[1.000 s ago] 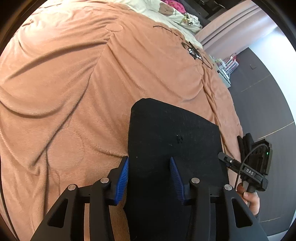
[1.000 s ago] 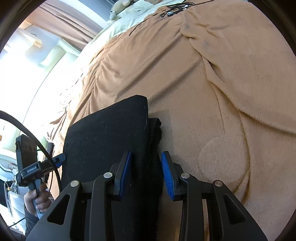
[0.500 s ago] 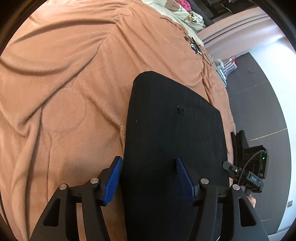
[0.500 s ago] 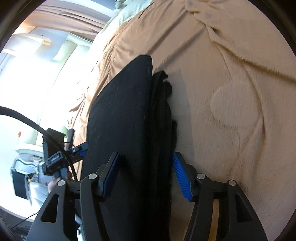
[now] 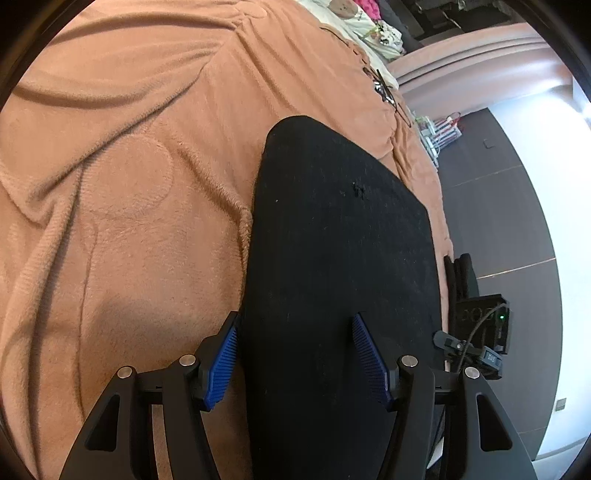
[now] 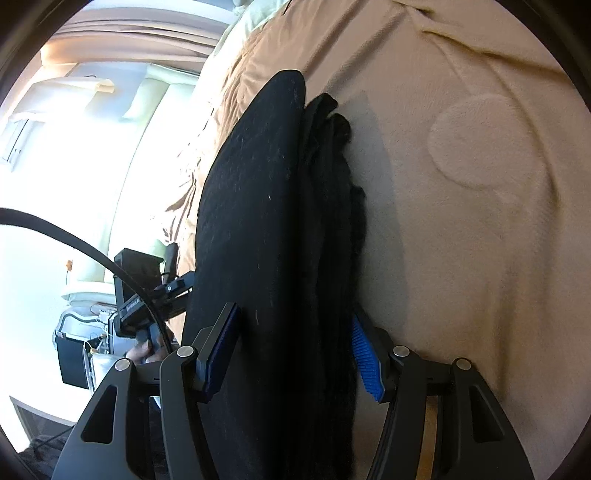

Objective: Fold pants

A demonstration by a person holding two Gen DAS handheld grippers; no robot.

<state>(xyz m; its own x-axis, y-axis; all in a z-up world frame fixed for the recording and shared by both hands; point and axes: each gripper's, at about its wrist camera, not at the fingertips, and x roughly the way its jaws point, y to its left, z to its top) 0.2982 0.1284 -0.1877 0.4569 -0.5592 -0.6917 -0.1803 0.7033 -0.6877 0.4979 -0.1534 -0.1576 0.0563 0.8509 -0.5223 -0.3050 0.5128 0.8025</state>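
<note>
Peach-coloured fleece covers the bed: a wide, rumpled blanket [image 5: 129, 192] that fills most of both views. On it, near the bed's edge, lie the black pants [image 5: 343, 258], folded into a flat, thick stack with rounded corners; from the right wrist camera the layered edges of the stack [image 6: 325, 221] show along its side. The left gripper [image 5: 295, 354] is spread wide, its blue-padded fingers [image 5: 221, 360] straddling the near end of the pants. The right gripper [image 6: 291, 354] is also spread, one finger at each side of the stack. Whether the pads actually touch the cloth cannot be told. A thin dark cable [image 5: 384, 86] lies on the blanket far beyond the pants, near some pillows [image 5: 365, 26].
</note>
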